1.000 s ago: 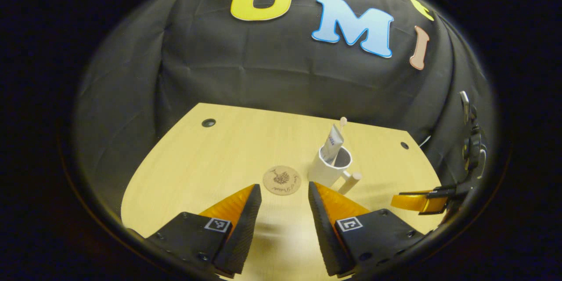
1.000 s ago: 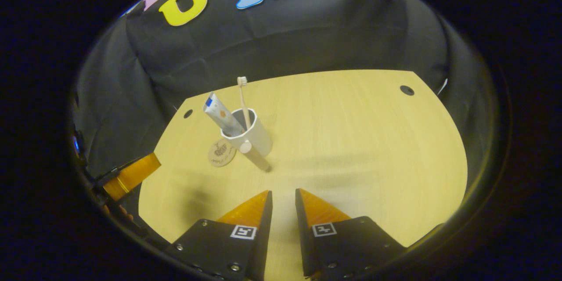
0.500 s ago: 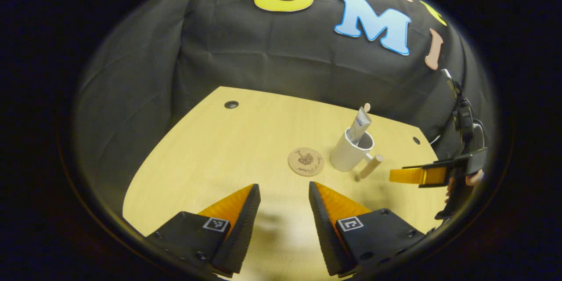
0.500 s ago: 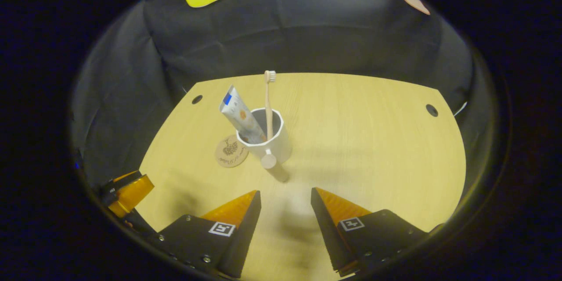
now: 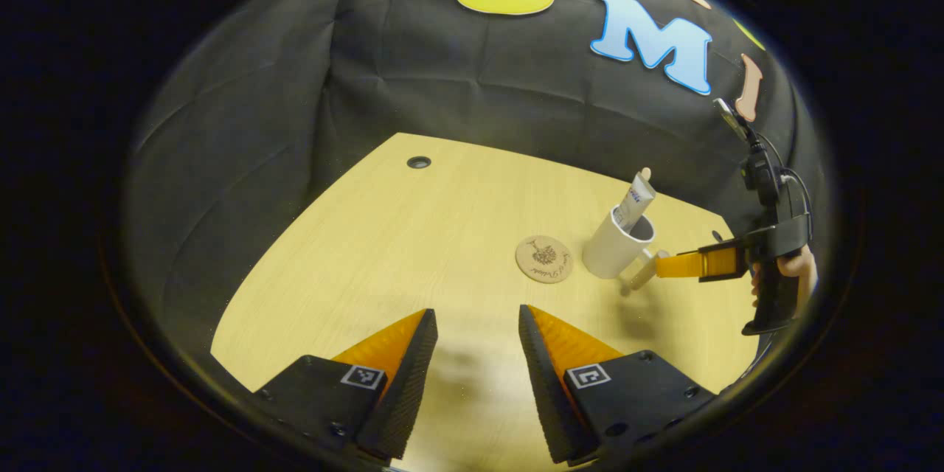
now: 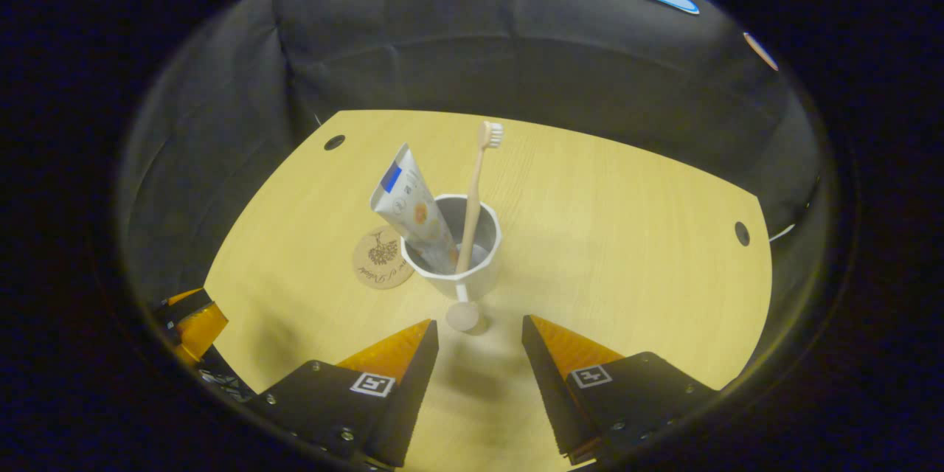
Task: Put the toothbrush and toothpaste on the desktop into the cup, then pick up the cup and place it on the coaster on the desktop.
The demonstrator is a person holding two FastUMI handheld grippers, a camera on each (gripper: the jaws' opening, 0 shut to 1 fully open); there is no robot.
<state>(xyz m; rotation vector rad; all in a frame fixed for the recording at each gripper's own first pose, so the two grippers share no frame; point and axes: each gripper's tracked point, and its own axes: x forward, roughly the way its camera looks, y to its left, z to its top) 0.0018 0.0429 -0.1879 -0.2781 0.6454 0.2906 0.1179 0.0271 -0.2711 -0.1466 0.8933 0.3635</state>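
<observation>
Cup (image 6: 455, 265) stands on desktop (image 6: 605, 236), toothbrush (image 6: 472, 199) and toothpaste (image 6: 413, 206) inside, coaster (image 6: 380, 259) just beside it. Right gripper (image 6: 478, 328) spread wide, its gap facing the wooden handle (image 6: 462, 316). Left gripper (image 5: 472, 317) parted, holding nothing.

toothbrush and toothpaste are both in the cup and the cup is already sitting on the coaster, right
Not quite. The toothbrush and toothpaste are in the cup, but the cup stands on the bare desktop beside the coaster, not on it. The right gripper view shows this; the left gripper view shows a gap between them.
</observation>
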